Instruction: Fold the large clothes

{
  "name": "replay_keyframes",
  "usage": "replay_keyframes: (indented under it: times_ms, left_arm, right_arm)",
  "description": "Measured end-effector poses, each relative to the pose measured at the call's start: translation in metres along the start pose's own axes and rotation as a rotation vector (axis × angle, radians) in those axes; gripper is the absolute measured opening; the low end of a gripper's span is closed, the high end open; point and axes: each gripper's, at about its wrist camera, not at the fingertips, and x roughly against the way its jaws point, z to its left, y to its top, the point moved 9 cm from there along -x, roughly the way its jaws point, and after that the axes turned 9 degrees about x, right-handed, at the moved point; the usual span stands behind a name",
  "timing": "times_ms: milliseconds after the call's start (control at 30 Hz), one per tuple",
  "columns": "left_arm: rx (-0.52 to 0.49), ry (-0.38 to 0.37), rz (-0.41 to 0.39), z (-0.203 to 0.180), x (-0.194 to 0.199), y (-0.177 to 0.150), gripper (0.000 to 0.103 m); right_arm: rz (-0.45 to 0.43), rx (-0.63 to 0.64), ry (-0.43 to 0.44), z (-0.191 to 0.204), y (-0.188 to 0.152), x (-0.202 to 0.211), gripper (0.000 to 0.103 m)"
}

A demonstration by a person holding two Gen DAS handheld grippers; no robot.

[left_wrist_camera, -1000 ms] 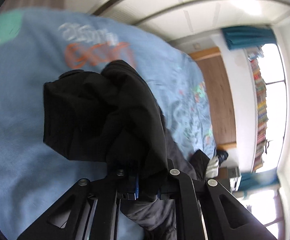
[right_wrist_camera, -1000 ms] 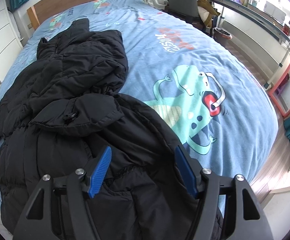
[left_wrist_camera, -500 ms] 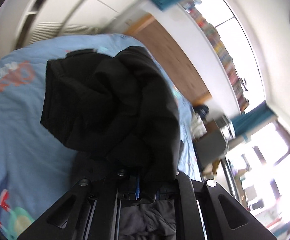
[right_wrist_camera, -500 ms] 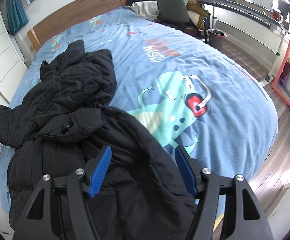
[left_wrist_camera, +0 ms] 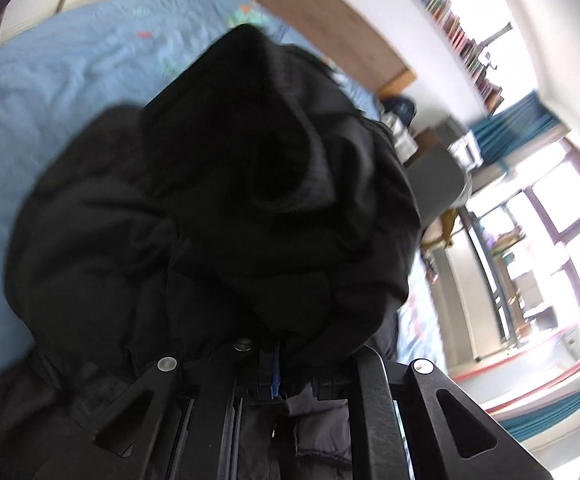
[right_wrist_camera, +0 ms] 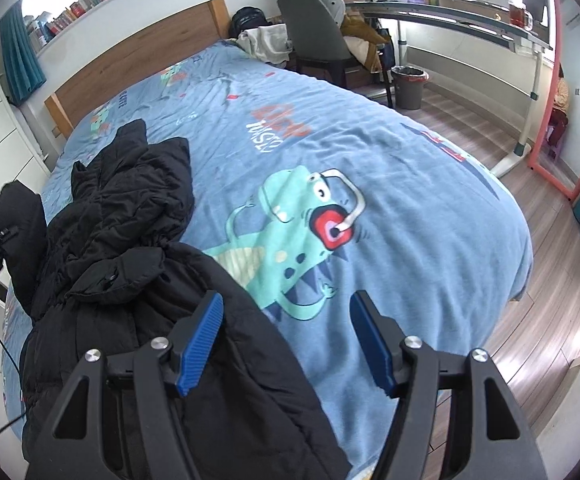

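Right wrist view shows your black coat [right_wrist_camera: 130, 248] lying long along the left side of the bed [right_wrist_camera: 409, 184], from the foot edge up toward the headboard [right_wrist_camera: 142, 60]. Your left tool [left_wrist_camera: 274, 376] is shut tight on a bunched sleeve, held out past the bed's left edge. Your right tool [right_wrist_camera: 286, 340] is wide and holds nothing, over the coat's near end. The sleeve likely needs to come across onto the coat, toward your right.
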Motion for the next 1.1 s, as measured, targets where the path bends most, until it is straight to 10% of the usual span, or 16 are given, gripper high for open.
replay_keyframes:
  times_ms: [533, 800, 1100]
  left_arm:
    - [-0.078, 0.093, 0.184, 0.012, -0.02, -0.081, 0.042]
    - [-0.147, 0.014, 0.189, 0.01, 0.021, -0.099, 0.048]
    - [-0.193, 0.159, 0.038, 0.057, 0.049, -0.026, 0.048]
  right_arm:
    - [0.044, -0.016, 0.038, -0.003, -0.016, -0.025, 0.065]
    - [0.058, 0.161, 0.11, 0.084, 0.002, -0.039, 0.065]
    - [0.01, 0.431, 0.284, 0.249, 0.048, -0.05, 0.065]
